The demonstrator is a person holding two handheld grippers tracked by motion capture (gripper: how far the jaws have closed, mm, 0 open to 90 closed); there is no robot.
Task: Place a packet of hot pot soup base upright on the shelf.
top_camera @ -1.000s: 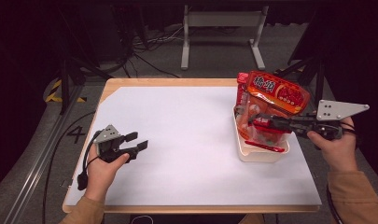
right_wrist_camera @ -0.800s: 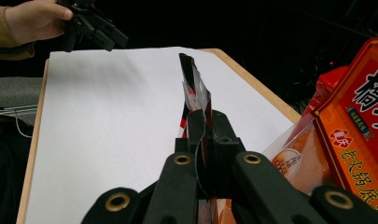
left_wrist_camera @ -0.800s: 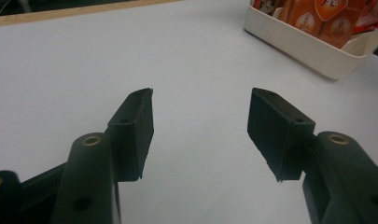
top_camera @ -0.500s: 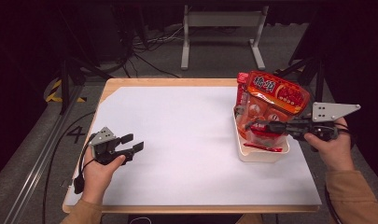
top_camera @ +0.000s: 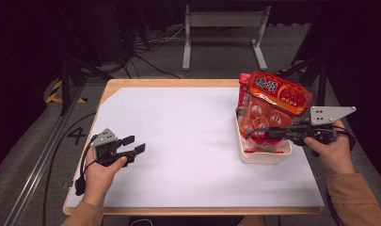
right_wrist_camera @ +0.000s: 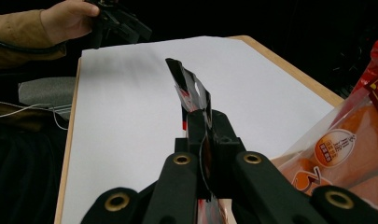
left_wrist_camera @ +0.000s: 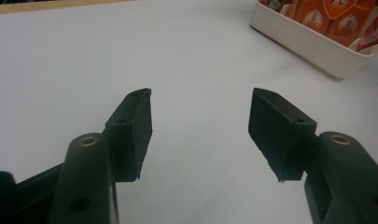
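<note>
Two claws are working at the worktop point(top_camera: 188, 141), which is wearing a white sheet w/ wood edge showing round it. Right claw point(top_camera: 269, 133) is pinching a thin packet point(right_wrist_camera: 191, 93) edge-on, jaws pressed together on it; in the right gripper view the packet is sticking up past the jaw tips, dark w/ red & white print, and is tilting a bit. That claw is reaching over a white bin point(top_camera: 263, 155) near the worktop's right edge. Orange snack bags point(top_camera: 258, 115) are standing in the bin, & a big red bag point(top_camera: 280, 92) is leaning across their tops. Can't tell whether the pinched packet is touching the bags. Left claw point(top_camera: 134, 146) is sitting well apart, near the left edge, low over the sheet, jaws spread w/ nothing between them; the left gripper view is showing bare white sheet in the gap, bin corner far off at upper right.
</note>
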